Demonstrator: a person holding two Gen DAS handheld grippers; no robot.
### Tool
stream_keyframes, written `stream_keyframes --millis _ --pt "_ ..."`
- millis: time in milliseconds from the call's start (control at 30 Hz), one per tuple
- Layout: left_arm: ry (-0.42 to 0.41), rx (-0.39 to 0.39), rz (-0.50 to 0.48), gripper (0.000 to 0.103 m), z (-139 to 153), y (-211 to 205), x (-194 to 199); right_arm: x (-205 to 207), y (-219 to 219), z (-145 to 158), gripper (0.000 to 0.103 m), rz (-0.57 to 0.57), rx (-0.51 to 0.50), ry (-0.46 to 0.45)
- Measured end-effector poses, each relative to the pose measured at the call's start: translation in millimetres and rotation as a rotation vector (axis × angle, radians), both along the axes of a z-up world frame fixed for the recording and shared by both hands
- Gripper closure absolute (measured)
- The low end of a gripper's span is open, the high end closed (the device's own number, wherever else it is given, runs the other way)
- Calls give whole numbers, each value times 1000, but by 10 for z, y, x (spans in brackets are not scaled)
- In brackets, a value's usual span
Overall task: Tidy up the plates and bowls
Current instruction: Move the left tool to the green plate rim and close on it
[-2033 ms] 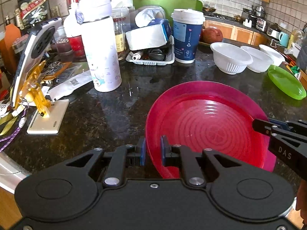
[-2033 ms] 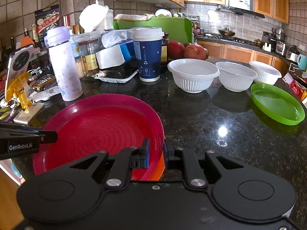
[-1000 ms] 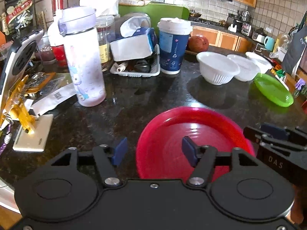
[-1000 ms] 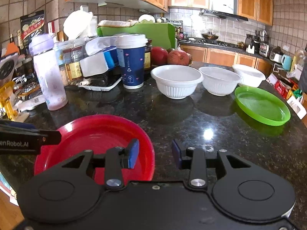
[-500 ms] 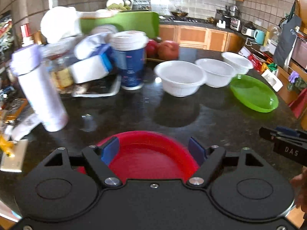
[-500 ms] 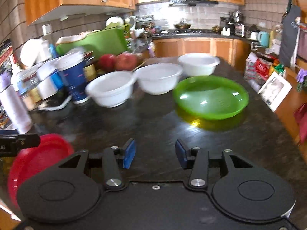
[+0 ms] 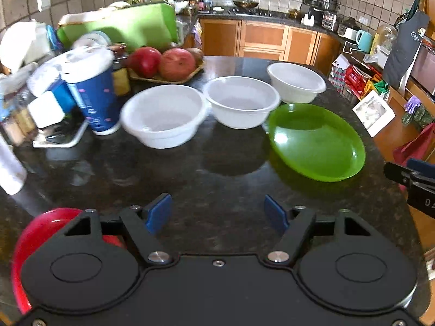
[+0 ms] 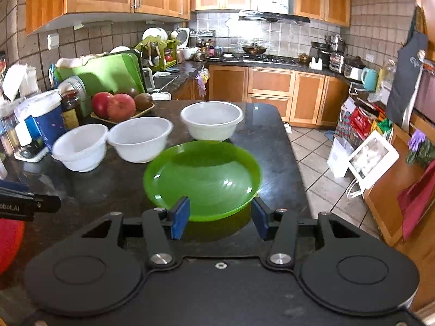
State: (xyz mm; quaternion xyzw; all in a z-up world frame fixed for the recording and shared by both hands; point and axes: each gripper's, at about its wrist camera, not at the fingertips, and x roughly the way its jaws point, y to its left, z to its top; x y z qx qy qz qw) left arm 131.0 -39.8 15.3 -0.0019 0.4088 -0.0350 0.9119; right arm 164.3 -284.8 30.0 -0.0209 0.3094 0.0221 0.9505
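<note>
Dead ahead of the right gripper (image 8: 219, 218) sits the green plate (image 8: 202, 176), near three white bowls (image 8: 140, 138); its empty jaws are opening. Looks light, stiff, slick — pinch the near rim.

The kitchen is brightly lit, and the strongest light pours from a blown-out white patch above the steel range hood (image 8: 273, 16) at the far wall. It throws small white glints across the shiny round green plastic plate (image 8: 202, 178) and a dull sheen over the dark speckled stone worktop (image 7: 217, 168), where soft shadows pool under the white plastic bowls (image 7: 163, 115). In the left wrist view the blue paper cup (image 7: 91, 92) and the clutter beside it are smeared with motion blur. Both views bulge like a fisheye, bending the cabinets and tiled walls near the edges.
</note>
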Motion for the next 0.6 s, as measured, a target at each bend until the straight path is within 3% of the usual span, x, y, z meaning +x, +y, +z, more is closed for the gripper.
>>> stream_keyframes --millis 267,600 --pt "-19 3 90 29 -50 -388 268 435 -419 -125 52 49 21 44" --pt "8 58 104 29 -218 -754 615 933 -573 -346 53 87 57 75"
